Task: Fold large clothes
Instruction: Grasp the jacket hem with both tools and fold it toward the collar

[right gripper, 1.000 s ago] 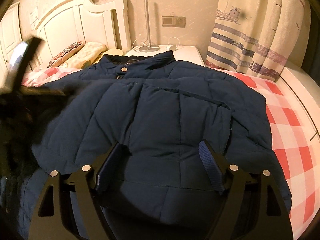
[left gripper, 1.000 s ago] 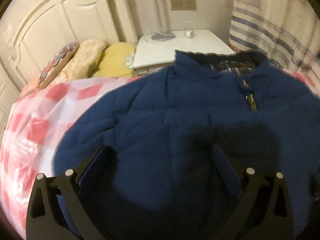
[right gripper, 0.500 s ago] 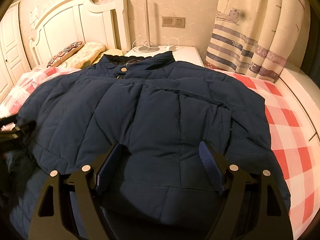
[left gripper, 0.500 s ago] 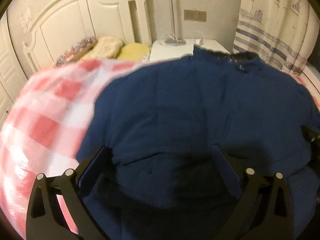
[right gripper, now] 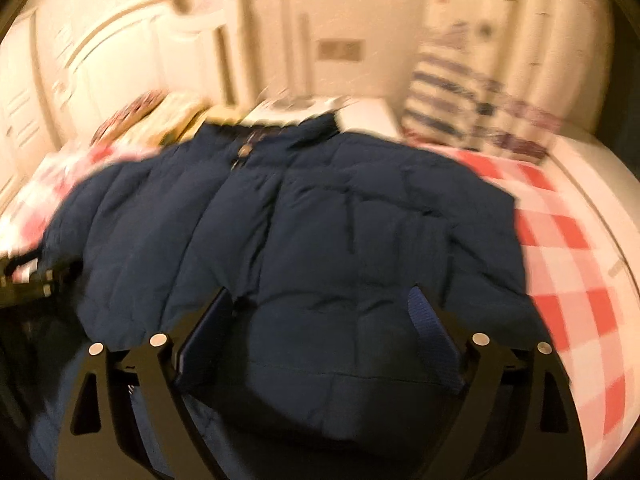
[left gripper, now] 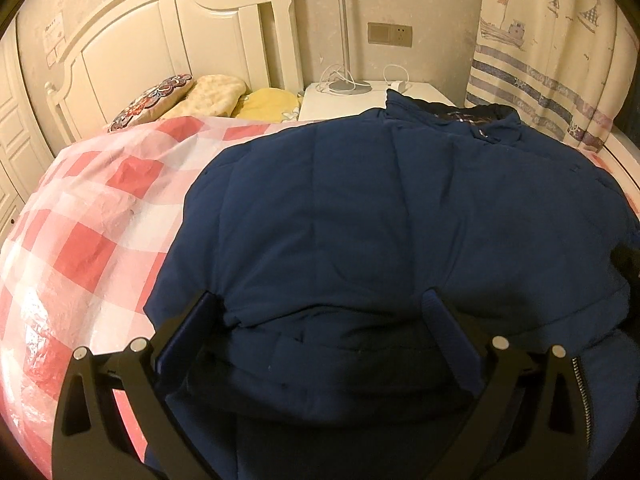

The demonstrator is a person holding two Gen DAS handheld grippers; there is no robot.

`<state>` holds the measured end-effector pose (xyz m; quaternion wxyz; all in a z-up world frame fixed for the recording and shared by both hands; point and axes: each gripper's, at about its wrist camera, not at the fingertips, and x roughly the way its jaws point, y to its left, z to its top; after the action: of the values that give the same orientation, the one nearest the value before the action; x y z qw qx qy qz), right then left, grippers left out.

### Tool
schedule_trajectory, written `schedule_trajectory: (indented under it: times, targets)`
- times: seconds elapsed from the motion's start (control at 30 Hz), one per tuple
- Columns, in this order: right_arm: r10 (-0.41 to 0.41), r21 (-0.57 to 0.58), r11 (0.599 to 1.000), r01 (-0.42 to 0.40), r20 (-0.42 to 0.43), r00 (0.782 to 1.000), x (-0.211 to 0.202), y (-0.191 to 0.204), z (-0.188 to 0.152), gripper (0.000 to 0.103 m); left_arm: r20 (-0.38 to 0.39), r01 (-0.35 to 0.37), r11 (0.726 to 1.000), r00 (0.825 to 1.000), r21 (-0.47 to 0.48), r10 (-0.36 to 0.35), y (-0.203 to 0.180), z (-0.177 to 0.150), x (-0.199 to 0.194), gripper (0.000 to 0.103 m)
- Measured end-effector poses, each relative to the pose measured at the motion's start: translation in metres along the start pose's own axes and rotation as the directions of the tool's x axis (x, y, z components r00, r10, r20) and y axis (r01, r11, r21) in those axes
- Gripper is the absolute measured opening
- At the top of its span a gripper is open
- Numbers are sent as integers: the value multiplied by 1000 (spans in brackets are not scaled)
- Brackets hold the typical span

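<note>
A large navy quilted jacket [left gripper: 380, 220] lies spread on the bed, collar toward the nightstand and its sides folded inward. My left gripper [left gripper: 320, 320] hovers open and wide over the jacket's near left hem, with a thick fold of fabric lying between its fingers. In the blurred right wrist view, my right gripper [right gripper: 320, 312] is over the near right part of the jacket [right gripper: 340, 220]. Its jaws are opening, and the puffy hem still sits between them. The left gripper [right gripper: 24, 280] shows as a dark shape at that view's left edge.
A red-and-white checked cover [left gripper: 92, 240] lies over the bed on both sides of the jacket. Pillows [left gripper: 208, 92] rest against the white headboard [left gripper: 168, 40]. A white nightstand [left gripper: 360, 100] with a lamp and cables stands behind, with a striped curtain [left gripper: 552, 72] at the right.
The left gripper swept from over the jacket's middle to its left hem, then held still. The right gripper's fingers spread wider and its view went blurry.
</note>
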<state>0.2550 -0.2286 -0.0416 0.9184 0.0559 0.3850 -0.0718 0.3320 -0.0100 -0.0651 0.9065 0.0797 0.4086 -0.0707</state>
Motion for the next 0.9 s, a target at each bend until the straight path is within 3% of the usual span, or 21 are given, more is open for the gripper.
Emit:
schedule_trajectory:
  times: [0.07, 0.17, 0.27, 0.43, 0.57, 0.7, 0.77, 0.9]
  targets:
    - [30, 35, 999, -32, 51, 998, -13, 11, 4, 85, 0, 1, 1000, 1000, 0, -1, 1, 0, 0, 101]
    - [26, -86, 996, -20, 61, 998, -12, 47, 9, 86, 0, 1, 1000, 1000, -1, -1, 1, 0, 0, 101]
    - [-35, -224, 974, 24, -47, 998, 22, 78, 0, 86, 1, 5, 1000, 1000, -4, -5, 1, 0, 0, 101]
    - [8, -178, 984, -18, -59, 998, 21, 68, -1, 86, 0, 6, 1000, 1000, -7, -6, 1, -1, -1, 101]
    - [28, -133, 991, -28, -3, 1000, -16, 52, -12, 86, -1, 12, 1000, 1000, -13, -12, 1, -1, -1, 101]
    - [-49, -135, 990, 45, -29, 998, -24, 29, -40, 86, -4, 9, 1000, 1000, -9, -9, 2, -1, -1, 101]
    - [-29, -120, 992, 22, -50, 998, -23, 22, -44, 87, -4, 5, 1000, 1000, -6, -5, 2, -1, -1, 101]
    - [28, -65, 997, -29, -12, 1000, -48, 17, -40, 87, -1, 8, 999, 1000, -37, -8, 6, -4, -12, 100]
